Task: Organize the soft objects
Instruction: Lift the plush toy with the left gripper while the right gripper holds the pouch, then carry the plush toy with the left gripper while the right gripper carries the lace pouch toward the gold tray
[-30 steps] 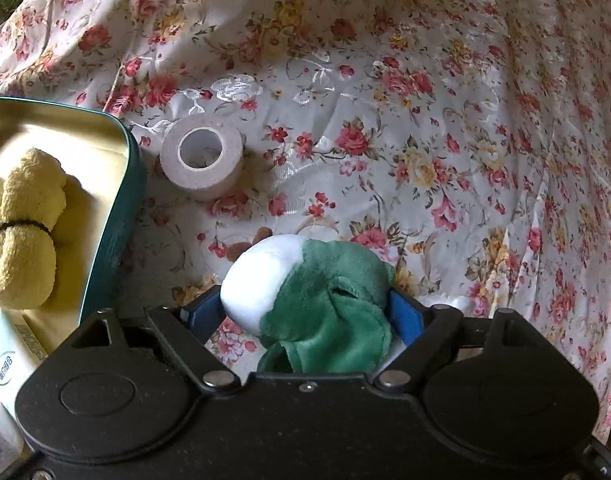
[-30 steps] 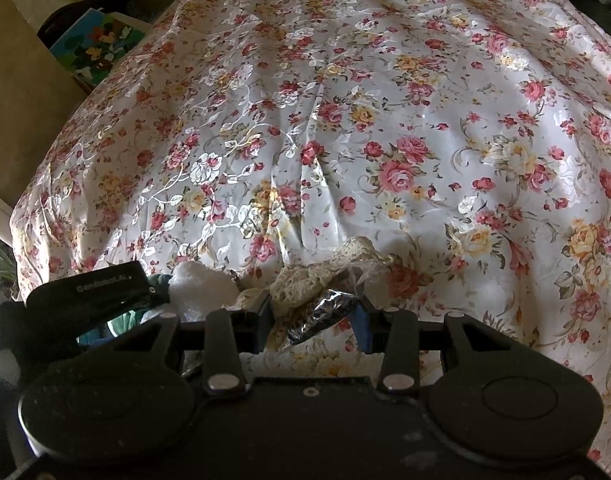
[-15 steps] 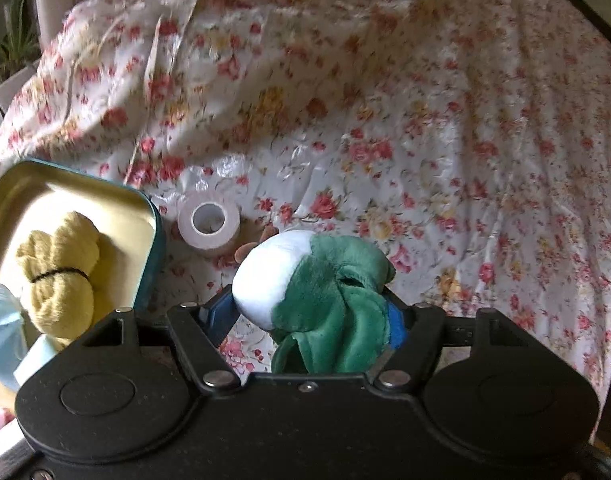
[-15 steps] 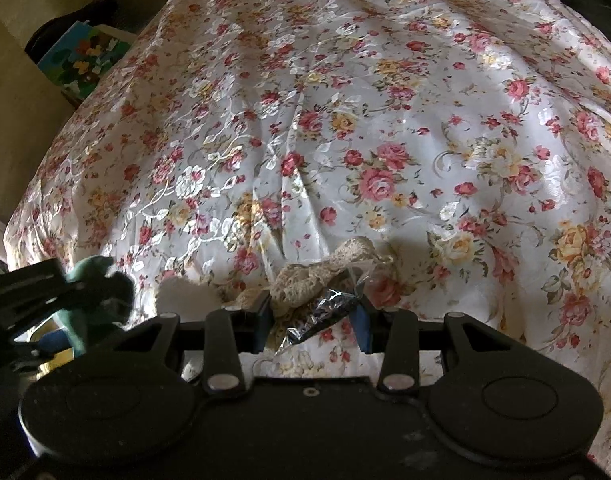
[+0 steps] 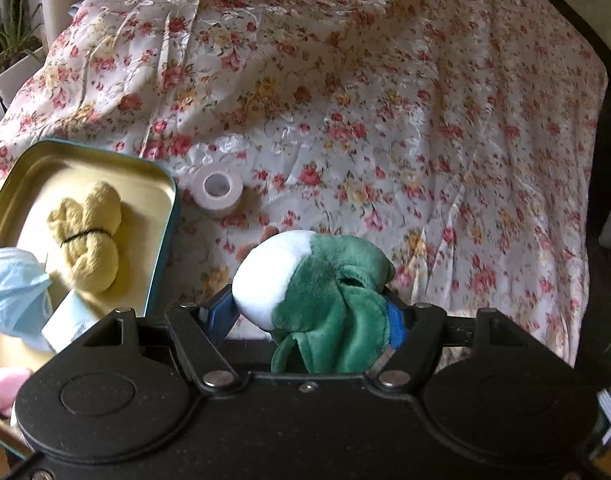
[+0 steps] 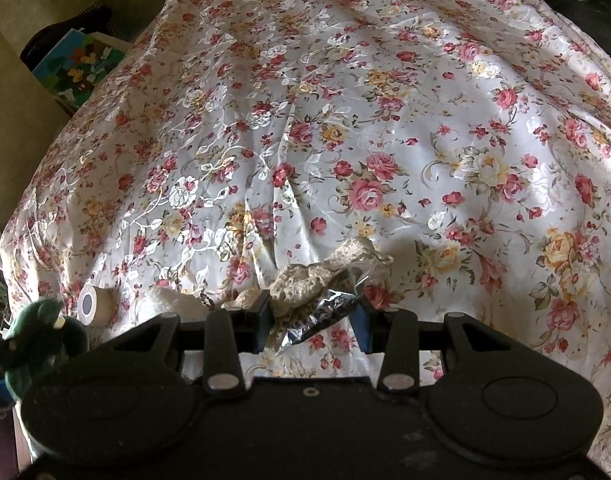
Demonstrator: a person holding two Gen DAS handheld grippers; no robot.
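While the left gripper is clamped on the green-and-white plush, carry it high over the tin rim w/o squeezing harder; plush deforms. Right gripper is clamped on a crinkly bag of cream lace, low over the glossy floral cloth. Beyond: yellow yarn in tin, tape roll.

Potted plant, colourful box

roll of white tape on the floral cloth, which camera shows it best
Left wrist view: the roll of white tape lies fully visible beside the teal metal tin, hollow core showing. The right wrist view shows it small, at the left edge.
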